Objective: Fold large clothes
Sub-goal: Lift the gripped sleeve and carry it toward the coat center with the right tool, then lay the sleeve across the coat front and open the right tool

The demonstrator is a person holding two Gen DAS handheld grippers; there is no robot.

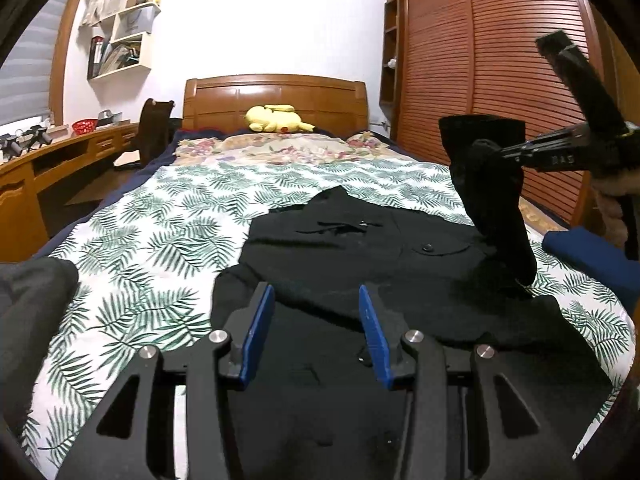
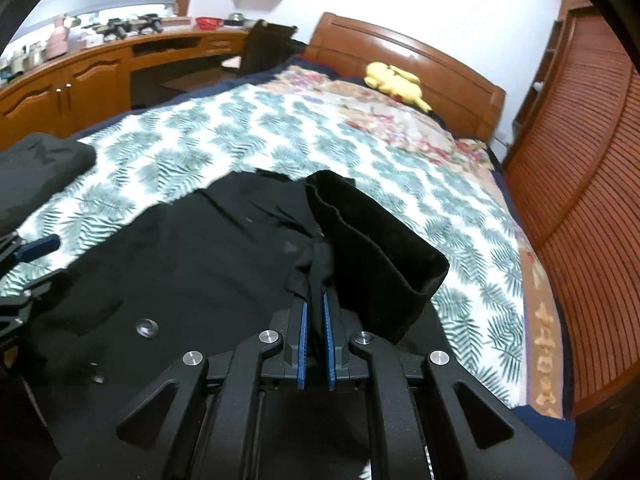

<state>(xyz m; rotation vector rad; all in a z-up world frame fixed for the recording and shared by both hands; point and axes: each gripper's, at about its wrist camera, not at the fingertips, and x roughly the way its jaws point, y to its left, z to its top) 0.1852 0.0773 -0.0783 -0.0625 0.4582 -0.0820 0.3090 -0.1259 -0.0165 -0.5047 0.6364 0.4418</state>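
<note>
Closest to the right wrist camera, the right gripper [image 2: 316, 304] sits at the lower centre of the frame with its blue pads pinched nearly together on a bunch of black fabric: the sleeve [image 2: 372, 248] of a black coat [image 2: 168, 256], whose cuff end stands up and drapes to the right of the jaws. Lifting the sleeve this way probably serves to carry it across the body of the garment for a fold. From the left wrist view, the same sleeve [image 1: 492, 188] hangs at the right of the frame from the raised gripper [image 1: 496, 152], its lower end trailing down to the coat. The left gripper [image 1: 316, 332], at the lower centre of that view, stands partly open and holds nothing, hovering over the near hem of the coat [image 1: 360, 256], seemingly ready to pin or catch the cloth. The coat lies spread, buttons up, on a leaf-patterned bedspread [image 1: 160, 216]. Further back, a yellow plush toy [image 1: 276, 118] rests against the wooden headboard [image 1: 276, 92].
</note>
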